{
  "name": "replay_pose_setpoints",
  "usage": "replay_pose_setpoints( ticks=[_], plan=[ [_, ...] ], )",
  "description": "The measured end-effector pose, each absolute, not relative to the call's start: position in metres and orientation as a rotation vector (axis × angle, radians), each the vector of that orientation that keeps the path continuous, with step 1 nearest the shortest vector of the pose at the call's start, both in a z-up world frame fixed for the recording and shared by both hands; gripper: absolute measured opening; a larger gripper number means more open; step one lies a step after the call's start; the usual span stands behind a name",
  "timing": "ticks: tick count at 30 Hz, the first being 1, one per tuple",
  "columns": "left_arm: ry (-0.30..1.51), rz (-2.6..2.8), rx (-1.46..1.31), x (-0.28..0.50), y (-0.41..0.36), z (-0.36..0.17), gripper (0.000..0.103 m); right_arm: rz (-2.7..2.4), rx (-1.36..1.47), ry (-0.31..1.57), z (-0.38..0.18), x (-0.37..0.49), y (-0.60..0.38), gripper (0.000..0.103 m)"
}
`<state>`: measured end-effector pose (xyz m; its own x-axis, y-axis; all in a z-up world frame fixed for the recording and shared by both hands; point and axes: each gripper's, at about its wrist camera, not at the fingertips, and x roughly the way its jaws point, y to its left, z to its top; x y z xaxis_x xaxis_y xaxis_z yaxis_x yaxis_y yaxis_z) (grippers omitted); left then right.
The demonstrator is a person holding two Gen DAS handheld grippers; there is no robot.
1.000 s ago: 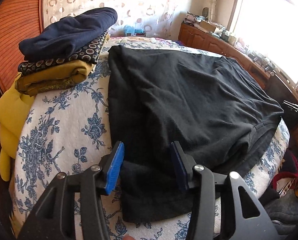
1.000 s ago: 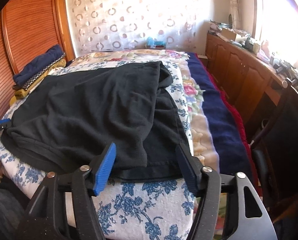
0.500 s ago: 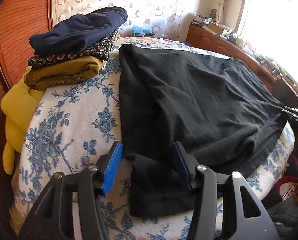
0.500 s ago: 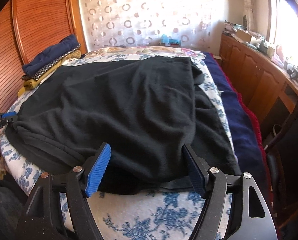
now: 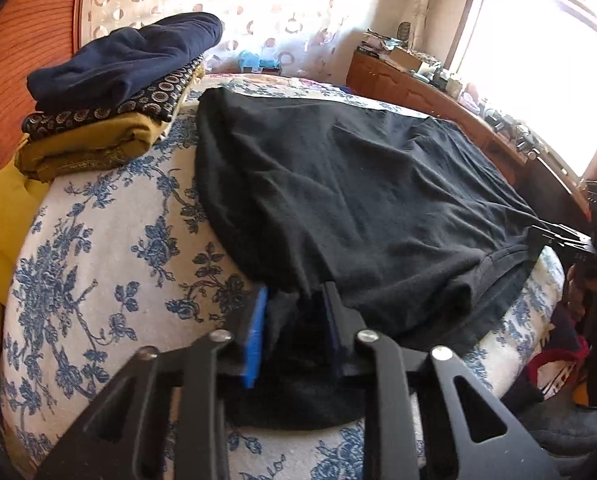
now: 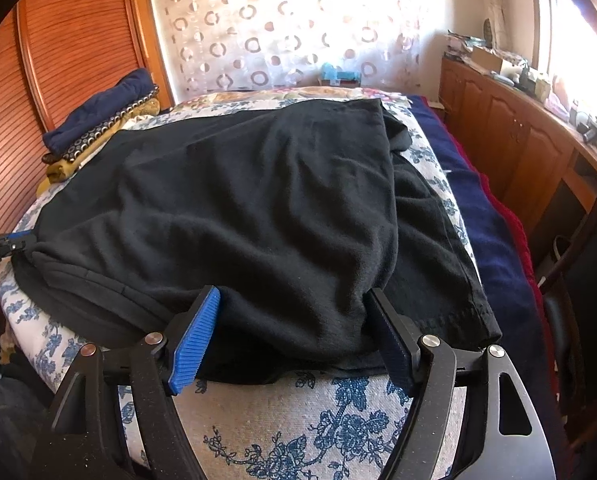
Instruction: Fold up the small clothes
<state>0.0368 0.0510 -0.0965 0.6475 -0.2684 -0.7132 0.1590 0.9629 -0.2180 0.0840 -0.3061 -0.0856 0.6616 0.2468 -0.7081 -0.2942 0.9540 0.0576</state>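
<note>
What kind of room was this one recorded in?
Most likely a home bedroom: a black garment lies on a bed with a blue floral cover, folded clothes are stacked beside it, and wooden cabinets line the window wall.

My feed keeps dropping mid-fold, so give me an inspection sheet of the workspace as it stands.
Surface: bed with blue floral cover, mostly bare on its left side.
Job's things: black garment spread across the bed, wrinkled, one side layer folded over.
Clutter: stack of folded clothes by the wooden headboard, yellow cloth hanging beside it.
Grippers: left hand-held gripper has just been closing, pads pinching the garment's near edge; right hand-held gripper open, jaws astride the near hem.
Cables: nothing seen.
Surroundings: patterned curtain, wooden cabinet with small items on top, bright window.
</note>
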Motion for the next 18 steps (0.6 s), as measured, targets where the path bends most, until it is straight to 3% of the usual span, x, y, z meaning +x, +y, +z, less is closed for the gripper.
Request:
replay_pose_setpoints(
  ticks=[4,12,18],
  plan=[
    [0.830,-0.241,-0.133,0.036,0.050,-0.097,0.021,0.276,-0.090,0.790,-0.090,0.086,-0.304,0.078],
    [0.816,-0.243,-0.146,0.034,0.051,-0.098,0.023,0.239,-0.122,0.769,-0.100,0.085,-0.302,0.092],
    [0.806,-0.242,-0.141,0.032,0.050,-0.098,0.027,0.239,-0.123,0.744,-0.102,0.082,-0.302,0.094]
  ],
)
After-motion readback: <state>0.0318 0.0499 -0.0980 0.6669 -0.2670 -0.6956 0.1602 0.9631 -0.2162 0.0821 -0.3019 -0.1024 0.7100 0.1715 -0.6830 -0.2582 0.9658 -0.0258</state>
